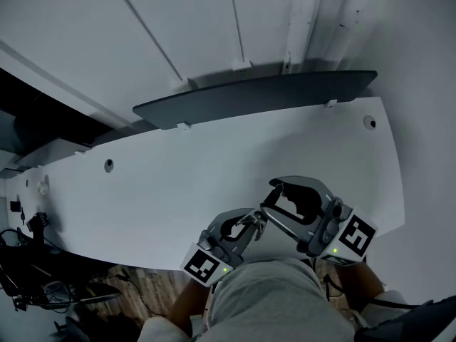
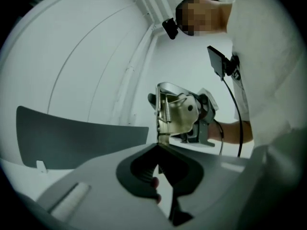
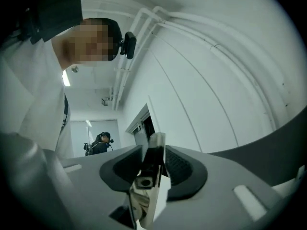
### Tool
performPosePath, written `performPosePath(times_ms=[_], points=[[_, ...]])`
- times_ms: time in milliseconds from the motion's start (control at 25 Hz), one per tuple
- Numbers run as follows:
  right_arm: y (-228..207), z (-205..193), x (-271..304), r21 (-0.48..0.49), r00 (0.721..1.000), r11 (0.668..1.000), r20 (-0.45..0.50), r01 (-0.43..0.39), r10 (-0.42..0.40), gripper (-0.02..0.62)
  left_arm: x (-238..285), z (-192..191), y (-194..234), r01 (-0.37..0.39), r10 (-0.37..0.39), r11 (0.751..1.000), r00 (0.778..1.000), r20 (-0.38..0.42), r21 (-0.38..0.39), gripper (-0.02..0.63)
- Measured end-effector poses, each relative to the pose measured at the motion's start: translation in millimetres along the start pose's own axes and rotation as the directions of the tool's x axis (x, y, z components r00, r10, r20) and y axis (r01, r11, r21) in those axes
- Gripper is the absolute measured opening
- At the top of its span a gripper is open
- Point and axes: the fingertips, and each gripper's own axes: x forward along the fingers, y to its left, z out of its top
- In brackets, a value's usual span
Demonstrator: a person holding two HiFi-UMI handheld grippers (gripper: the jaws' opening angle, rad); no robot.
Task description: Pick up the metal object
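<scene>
While your left gripper (image 2: 159, 145) is clamped shut on the lower edge of the metal object (image 2: 175, 111), your right gripper (image 3: 154, 147) stands open, jaws apart on either side of it. You hold both above the near edge of the white desk (image 1: 214, 184), right of centre.

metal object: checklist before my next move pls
1. Left gripper shut on metal object: ok.
2. Pinch depth: not ok, it looks held by the tips only, at its edge.
3. Right gripper jaws apart around it: ok.
4. Right pads clear of it on both sides: cannot tell.
5. Table beneath it: ok.
</scene>
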Motion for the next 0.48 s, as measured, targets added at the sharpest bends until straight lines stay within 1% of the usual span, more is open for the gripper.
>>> performPosePath(times_ms=[40, 80, 240, 320, 480], points=[[2.7, 0.0, 1.6, -0.013, 1.000, 1.000, -0.002, -0.005, 0.004, 0.142, -0.4, 0.3, 0.3, -0.001, 0.001, 1.000, 1.000, 0.001, -0.002, 0.000], [5.7, 2.3, 4.1, -0.028, 1.000, 1.000, 0.002, -0.012, 0.012, 0.135, -0.9, 0.7, 0.8, -0.002, 0.002, 1.000, 1.000, 0.003, -0.001, 0.000], [20.6, 8.6, 11.9, -0.127, 1.000, 0.991, -0.001, -0.031, 0.031, 0.126, -1.6, 2.3, 1.9, -0.021, 0.021, 0.999, 1.000, 0.003, 0.028, 0.000], [24.1, 7.1, 13.7, -0.170, 1.000, 0.985, -0.018, -0.020, 0.017, 0.123, 0.1, 2.5, 5.3, -0.046, 0.046, 0.998, 0.999, 0.003, 0.046, 0.000], [24.5, 5.1, 18.0, -0.217, 0.998, 0.976, -0.054, 0.010, -0.022, 0.118, 3.2, 7.4, 12.7, -0.102, 0.101, 0.991, 0.995, 0.016, 0.090, 0.001]])
